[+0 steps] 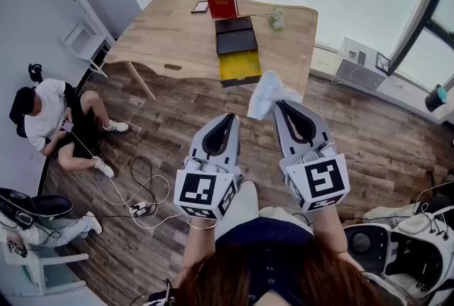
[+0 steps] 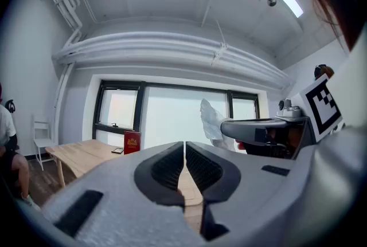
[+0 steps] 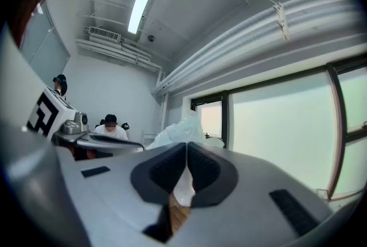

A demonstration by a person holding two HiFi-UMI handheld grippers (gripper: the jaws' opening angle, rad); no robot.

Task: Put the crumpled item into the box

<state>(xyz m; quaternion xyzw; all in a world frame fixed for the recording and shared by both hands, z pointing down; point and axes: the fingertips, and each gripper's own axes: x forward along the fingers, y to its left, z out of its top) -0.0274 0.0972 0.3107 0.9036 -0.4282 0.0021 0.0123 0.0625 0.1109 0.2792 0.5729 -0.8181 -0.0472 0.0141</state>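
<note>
carry step: the right hand-held gripper (image 1: 279, 103) pinches the crumpled item (image 1: 267, 91) aloft, short of the open box (image 1: 239, 67) on the surface (image 1: 170, 35). the left hand-held gripper (image 1: 231, 117) is closed and empty. next move, likely — reach forward over the box, then release.

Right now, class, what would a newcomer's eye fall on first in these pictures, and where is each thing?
First, the crumpled white item, pinched in the shut right gripper in mid-air, short of the wooden table. Next, the open box with its yellow inside, at the table's near edge. The left gripper, beside the right, is shut and empty.
</note>
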